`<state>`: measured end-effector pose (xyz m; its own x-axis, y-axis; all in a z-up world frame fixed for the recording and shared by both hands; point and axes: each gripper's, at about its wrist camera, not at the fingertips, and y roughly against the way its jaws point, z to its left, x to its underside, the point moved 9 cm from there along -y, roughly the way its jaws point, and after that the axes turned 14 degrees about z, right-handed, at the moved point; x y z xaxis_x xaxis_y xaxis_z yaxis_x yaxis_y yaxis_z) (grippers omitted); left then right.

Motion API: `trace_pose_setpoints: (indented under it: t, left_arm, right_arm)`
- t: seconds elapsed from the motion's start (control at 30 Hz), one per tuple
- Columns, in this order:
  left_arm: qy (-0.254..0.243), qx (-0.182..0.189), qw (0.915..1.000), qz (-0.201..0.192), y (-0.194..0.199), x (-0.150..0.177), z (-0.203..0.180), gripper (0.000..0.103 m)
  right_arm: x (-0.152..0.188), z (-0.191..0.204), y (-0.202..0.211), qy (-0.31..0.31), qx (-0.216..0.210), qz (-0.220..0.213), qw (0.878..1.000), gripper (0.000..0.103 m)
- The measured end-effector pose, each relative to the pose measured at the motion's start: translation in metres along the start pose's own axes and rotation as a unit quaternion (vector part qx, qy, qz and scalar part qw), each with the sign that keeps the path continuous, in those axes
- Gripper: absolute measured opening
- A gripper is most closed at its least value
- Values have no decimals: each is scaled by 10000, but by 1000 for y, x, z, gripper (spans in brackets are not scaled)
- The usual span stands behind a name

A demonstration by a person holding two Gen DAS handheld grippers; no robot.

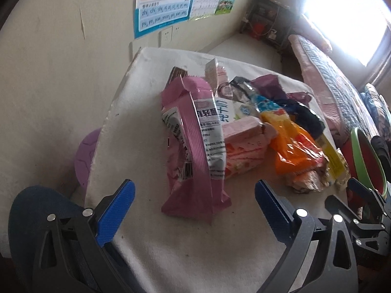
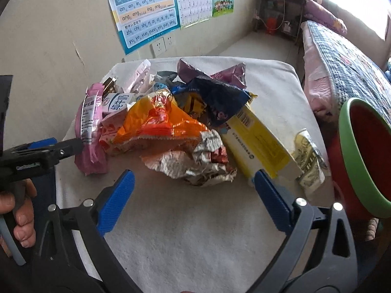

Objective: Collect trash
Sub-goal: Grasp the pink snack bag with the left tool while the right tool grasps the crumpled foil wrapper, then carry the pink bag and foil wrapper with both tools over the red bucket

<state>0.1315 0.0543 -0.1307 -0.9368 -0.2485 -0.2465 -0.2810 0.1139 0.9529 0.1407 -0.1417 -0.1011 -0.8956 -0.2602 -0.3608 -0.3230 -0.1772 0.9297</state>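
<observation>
While both grippers are held low over the near edge of the table (image 2: 195, 232), the left gripper (image 1: 194, 206) is seen with its blue pads spread wide and nothing caught between them; the right gripper (image 2: 194, 201) is likewise spread wide and bare. Directly ahead of the left gripper, a pink wrapper (image 1: 195, 151) is laid lengthwise on the white cloth, its near end falling between the line of the two pads but apart from them. Just beyond the right gripper, a crumpled silver foil wrapper (image 2: 195, 163) is noted, with an orange snack bag (image 2: 156, 124) resting against it from behind. A yellow box (image 2: 259, 141) is set at a slant to the right of the foil, its near corner just beside the right-hand pad; whether it touches cannot be told. A pale yellow sachet (image 2: 308, 158) lies further right, near the table's edge. Behind these, dark blue and purple bags are heaped in one pile at mid-table. A red bin with a green rim (image 2: 359, 156) is placed off the table's right side. Pinyin posters (image 2: 146, 12) are fixed to the wall behind, and a quilted bed (image 2: 347, 66) is seen at far right.
</observation>
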Motion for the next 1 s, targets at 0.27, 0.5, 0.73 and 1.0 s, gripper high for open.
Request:
trace_pose_setpoints:
  t: [0.27,0.5,0.73,1.0]
  left_arm:
    - [5,-101,9996,257,-25,-15,3,83]
    - [36,-69,9989,454,-40,-12,8,71]
    - [-26,117,9989,462,-42,-11,5,48]
    - [-139,141,9990,407,-32,-2,0,38]
  right_arm:
    - [-8,-3,-26,-40,-80,262,9996,92]
    - [-12,-4,-48,-70,-143,474,9987,84]
    - [-4,-7,-59,-154,-241,623,9976,42]
    - [3,-8,-45,-264,-359,624,9971,21]
